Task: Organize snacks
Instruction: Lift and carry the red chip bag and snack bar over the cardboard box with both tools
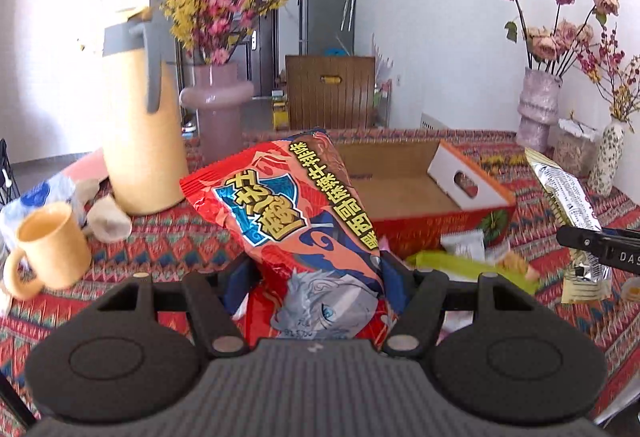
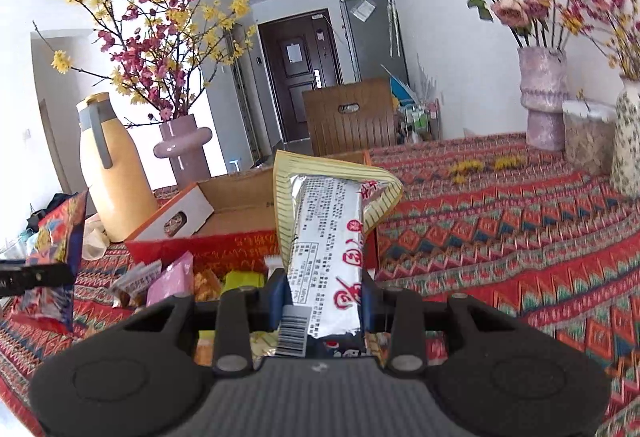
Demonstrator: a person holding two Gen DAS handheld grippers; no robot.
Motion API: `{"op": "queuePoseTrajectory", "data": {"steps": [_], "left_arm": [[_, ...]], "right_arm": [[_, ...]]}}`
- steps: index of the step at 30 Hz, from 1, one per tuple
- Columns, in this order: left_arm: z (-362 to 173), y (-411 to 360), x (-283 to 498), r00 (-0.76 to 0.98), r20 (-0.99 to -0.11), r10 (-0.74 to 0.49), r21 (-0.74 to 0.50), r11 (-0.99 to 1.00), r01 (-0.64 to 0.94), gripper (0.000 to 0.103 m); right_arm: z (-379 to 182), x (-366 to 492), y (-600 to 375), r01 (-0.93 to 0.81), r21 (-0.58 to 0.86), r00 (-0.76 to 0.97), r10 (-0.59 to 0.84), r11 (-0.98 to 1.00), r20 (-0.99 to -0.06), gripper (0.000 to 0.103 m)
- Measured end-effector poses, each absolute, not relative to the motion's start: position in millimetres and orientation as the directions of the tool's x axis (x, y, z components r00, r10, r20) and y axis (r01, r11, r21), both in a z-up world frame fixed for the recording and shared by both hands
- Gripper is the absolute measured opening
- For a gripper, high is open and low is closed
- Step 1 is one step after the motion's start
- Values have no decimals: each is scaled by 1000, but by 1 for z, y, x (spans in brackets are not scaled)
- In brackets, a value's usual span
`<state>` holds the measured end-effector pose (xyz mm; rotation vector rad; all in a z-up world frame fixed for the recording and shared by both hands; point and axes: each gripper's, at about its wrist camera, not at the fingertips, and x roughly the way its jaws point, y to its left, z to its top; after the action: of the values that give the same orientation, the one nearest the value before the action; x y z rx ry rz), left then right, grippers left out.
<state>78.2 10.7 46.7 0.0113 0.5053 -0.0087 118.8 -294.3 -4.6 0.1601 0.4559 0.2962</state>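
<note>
My left gripper (image 1: 316, 277) is shut on a big red snack bag (image 1: 292, 205) with blue and yellow lettering, held upright above the patterned tablecloth. My right gripper (image 2: 324, 293) is shut on a silver and cream snack packet (image 2: 328, 225), also held upright. Behind both stands an open cardboard box (image 1: 400, 189) with red sides, its floor bare. In the left wrist view the right gripper (image 1: 600, 245) shows at the right edge with its silver packet (image 1: 568, 197). The red bag (image 2: 60, 237) appears at the left of the right wrist view.
Several small snack packs (image 2: 168, 281) lie in front of the box (image 2: 240, 213). A yellow jug (image 1: 140, 133), a yellow mug (image 1: 52, 249) and a pink vase (image 1: 218, 105) stand at the left. More vases (image 2: 544, 97) and a jar (image 2: 588, 137) stand at the far right.
</note>
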Motion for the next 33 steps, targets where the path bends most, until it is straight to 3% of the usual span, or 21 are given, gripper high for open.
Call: {"op": "queuePoseTrajectory", "data": {"steps": [12, 33], "left_arm": [[68, -1, 139, 888, -458, 41, 35, 999, -28, 67], [34, -15, 265, 815, -572, 87, 76, 996, -52, 67]], "right_arm": [[28, 189, -275, -267, 168, 872, 312, 949, -377, 35], [11, 317, -221, -254, 116, 808, 276, 960, -520, 36]]}}
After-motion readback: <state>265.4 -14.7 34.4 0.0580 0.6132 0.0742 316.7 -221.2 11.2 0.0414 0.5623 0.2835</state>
